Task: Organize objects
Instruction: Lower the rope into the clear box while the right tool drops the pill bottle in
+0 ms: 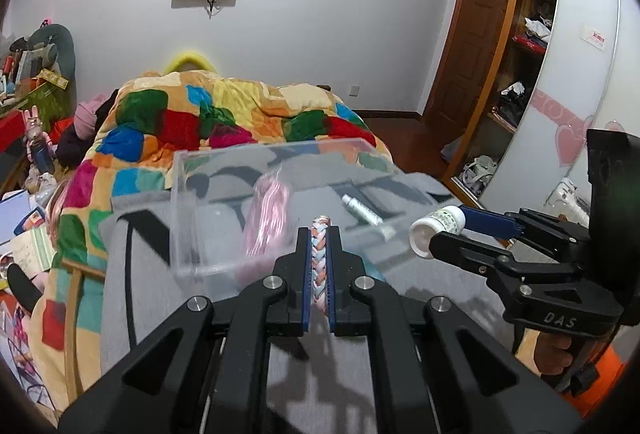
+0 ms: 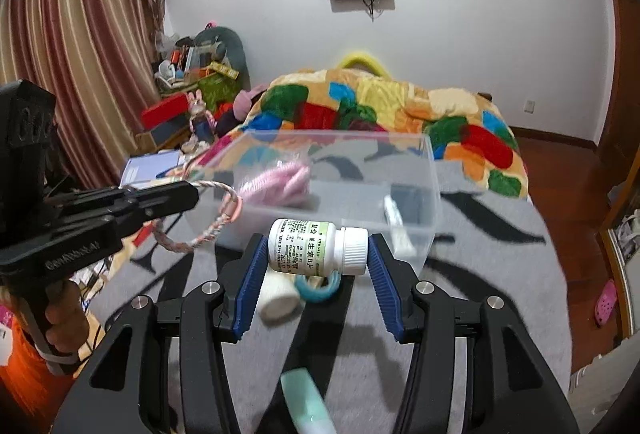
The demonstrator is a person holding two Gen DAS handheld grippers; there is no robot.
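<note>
The white plastic pill bottle with a green label [image 2: 318, 249] lies sideways, clamped between the blue pads of the right gripper [image 2: 318, 254], just in front of the clear plastic box [image 2: 430, 194] on the grey blanket [image 2: 500, 274]. The left gripper [image 1: 319, 246] is closed on a pink-white braided cord loop [image 1: 319, 254]. Inside the box lie a pink bundle [image 2: 280, 180] and a small white tube [image 1: 366, 214].

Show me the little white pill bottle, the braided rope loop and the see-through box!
White plastic pill bottle [image 2: 316, 248]: right wrist view, on its printed label.
Pink-and-white braided cord loop [image 2: 208, 232]: right wrist view, on its hanging lower curve.
Clear plastic box [image 1: 182, 210]: left wrist view, on its near left wall.
</note>
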